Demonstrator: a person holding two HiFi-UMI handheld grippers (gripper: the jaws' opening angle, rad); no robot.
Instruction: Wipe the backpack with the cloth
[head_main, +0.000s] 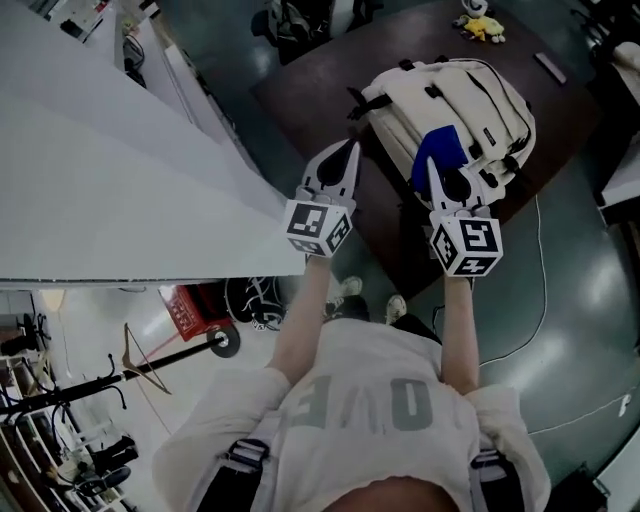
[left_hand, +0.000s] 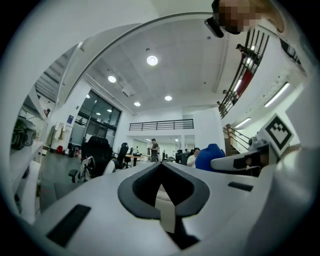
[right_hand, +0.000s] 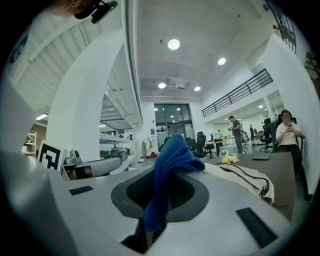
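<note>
The right tool (head_main: 441, 176) (right_hand: 165, 150) is closed on a blue cloth (head_main: 440, 150) (right_hand: 172, 155). The cloth sticks up from between its jaws. The cloth is over the cream backpack (head_main: 470, 100) (right_hand: 245, 177), but I cannot tell if they touch. The backpack lies flat in the middle of the dark counter (head_main: 330, 90). The left tool (head_main: 345, 160) (left_hand: 161, 165) is closed and holds nothing. It is just beside the backpack's left side. A small yellow toy (head_main: 483, 28) (right_hand: 229, 160) sits near the counter's far edge.
</note>
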